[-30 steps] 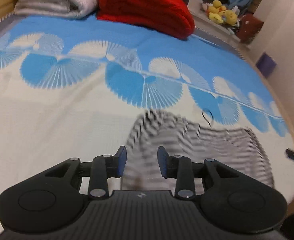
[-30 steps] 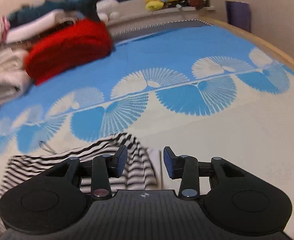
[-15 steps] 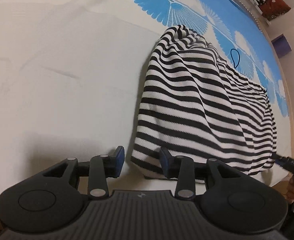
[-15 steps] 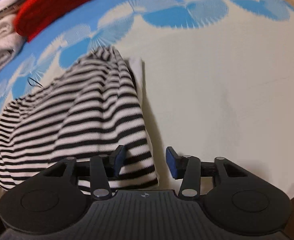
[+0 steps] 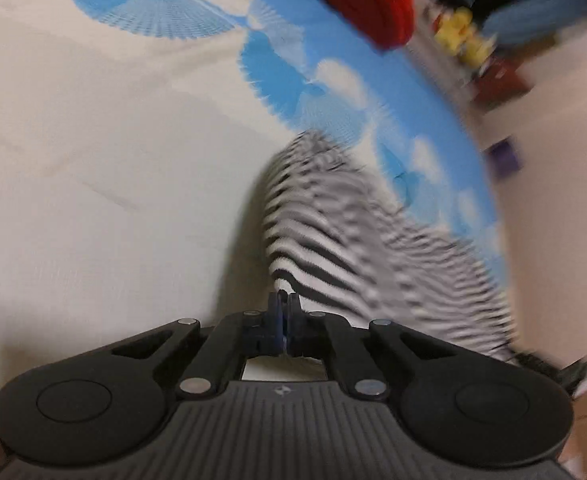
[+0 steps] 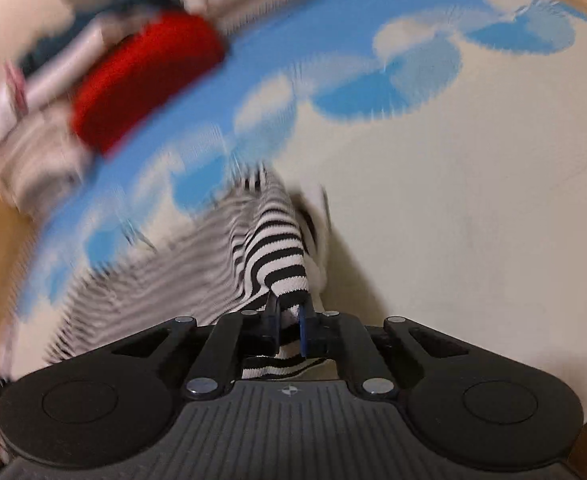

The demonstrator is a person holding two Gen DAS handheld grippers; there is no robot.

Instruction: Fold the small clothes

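The garment [image 5: 333, 248] lies on the bed [image 5: 93, 200], folded clothes [image 6: 145, 80] seemingly behind.

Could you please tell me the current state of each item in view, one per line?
Black-and-white striped knit garment: pinched at two near corners, partly lifted.
Left gripper: shut on the garment's corner.
Right gripper: closing on bunched fabric.
Red knit garment: folded, lying on the blue-and-cream patterned bed cover.
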